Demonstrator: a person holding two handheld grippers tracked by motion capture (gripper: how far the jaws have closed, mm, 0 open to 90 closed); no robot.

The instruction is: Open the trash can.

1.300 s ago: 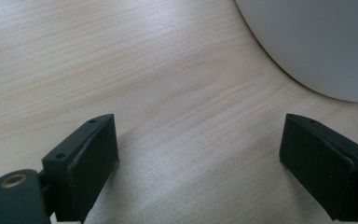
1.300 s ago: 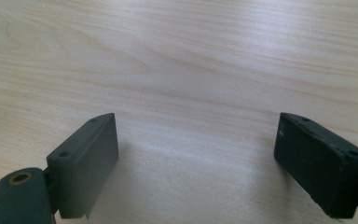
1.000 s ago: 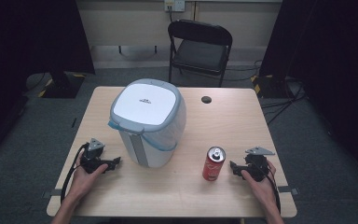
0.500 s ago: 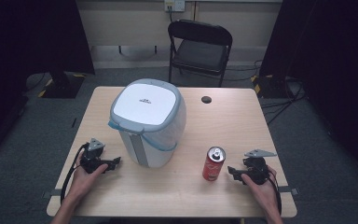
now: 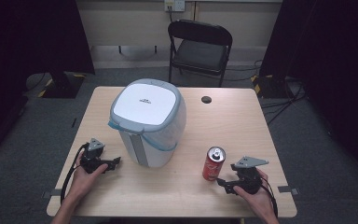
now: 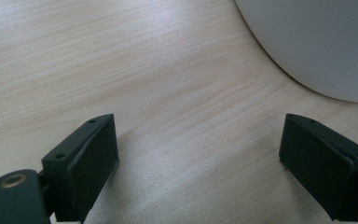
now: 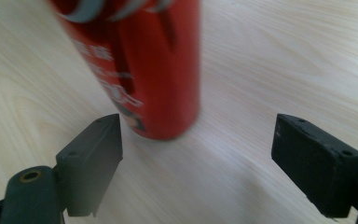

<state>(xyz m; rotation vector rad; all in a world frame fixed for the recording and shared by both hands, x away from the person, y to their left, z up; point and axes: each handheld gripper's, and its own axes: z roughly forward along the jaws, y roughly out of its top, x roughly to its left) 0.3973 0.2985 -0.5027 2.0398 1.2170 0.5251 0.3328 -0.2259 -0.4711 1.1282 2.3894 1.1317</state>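
High view sits above the surface's (image 5: pixel 177 196) near edge, looking forward and down, fairly far back. Each tongs cam rides low, right up close to the wood. The right one shares the red can (image 7: pixel 140 70) with the high view; the left shares the white bin (image 6: pixel 317 42).

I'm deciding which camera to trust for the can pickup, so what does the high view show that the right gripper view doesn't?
High view alone: the lidded white bin, the folding chair, a small black disc, the left gripper, the can's silver top. Right gripper view alone: a close look along the right gripper, its black jaws wide open, nothing between the pads, the can just ahead, toward the left jaw. Both: the red can, upright on the wooden table.
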